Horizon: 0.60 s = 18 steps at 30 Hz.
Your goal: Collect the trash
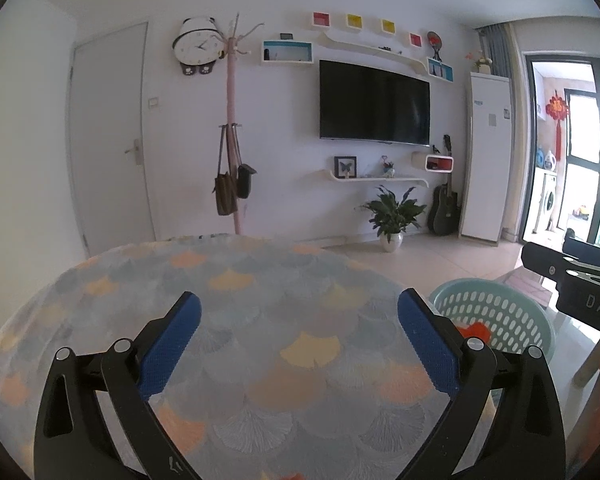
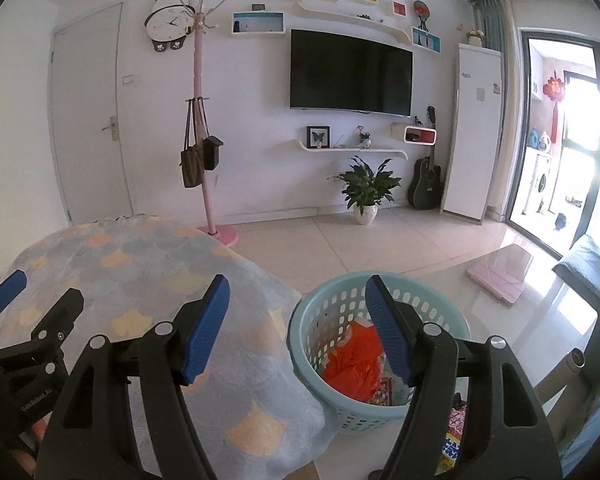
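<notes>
A light green perforated basket (image 2: 340, 296) stands on the floor beside a cloth-covered table (image 2: 140, 280). It holds orange crumpled trash (image 2: 352, 364) and other wrappers. My right gripper (image 2: 298, 300) is open and empty, held above the basket's near left rim. My left gripper (image 1: 300, 316) is open and empty above the tabletop (image 1: 260, 300). The basket also shows in the left wrist view (image 1: 496, 312), to the right of that gripper. A piece of orange shows at the bottom edge of the left wrist view (image 1: 288, 476).
A glass coffee table (image 2: 500, 280) with a pink tablet case (image 2: 500, 280) stands right of the basket. Colourful packaging (image 2: 456, 436) lies on the floor by the basket. A pink coat stand (image 2: 204, 160), potted plant (image 2: 366, 188) and wall TV (image 2: 350, 72) are across the tiled floor.
</notes>
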Available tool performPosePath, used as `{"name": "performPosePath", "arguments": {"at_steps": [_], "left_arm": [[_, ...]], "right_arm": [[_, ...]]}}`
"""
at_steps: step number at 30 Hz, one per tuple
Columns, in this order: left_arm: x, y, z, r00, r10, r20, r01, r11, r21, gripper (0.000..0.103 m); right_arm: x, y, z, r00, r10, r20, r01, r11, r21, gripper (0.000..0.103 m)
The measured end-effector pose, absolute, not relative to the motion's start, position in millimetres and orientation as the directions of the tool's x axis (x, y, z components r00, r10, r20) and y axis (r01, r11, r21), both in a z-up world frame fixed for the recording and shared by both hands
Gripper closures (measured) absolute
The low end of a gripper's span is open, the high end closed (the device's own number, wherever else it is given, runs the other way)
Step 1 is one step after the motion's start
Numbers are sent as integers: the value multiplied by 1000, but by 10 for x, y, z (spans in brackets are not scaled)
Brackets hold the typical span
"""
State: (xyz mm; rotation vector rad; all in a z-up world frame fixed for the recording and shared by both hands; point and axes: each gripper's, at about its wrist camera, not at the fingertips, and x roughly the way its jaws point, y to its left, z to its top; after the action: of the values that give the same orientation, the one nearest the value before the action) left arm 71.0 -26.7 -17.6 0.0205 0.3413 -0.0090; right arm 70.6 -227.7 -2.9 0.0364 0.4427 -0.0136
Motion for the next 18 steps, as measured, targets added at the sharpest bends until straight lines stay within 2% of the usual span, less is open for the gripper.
{"name": "performPosePath", "arguments": {"at_steps": [18], "left_arm": [[678, -288, -171, 942, -3, -334, 9, 1000, 19, 8]], "right_arm": [[714, -2255, -32, 903, -7, -429, 23, 999, 32, 35]]}}
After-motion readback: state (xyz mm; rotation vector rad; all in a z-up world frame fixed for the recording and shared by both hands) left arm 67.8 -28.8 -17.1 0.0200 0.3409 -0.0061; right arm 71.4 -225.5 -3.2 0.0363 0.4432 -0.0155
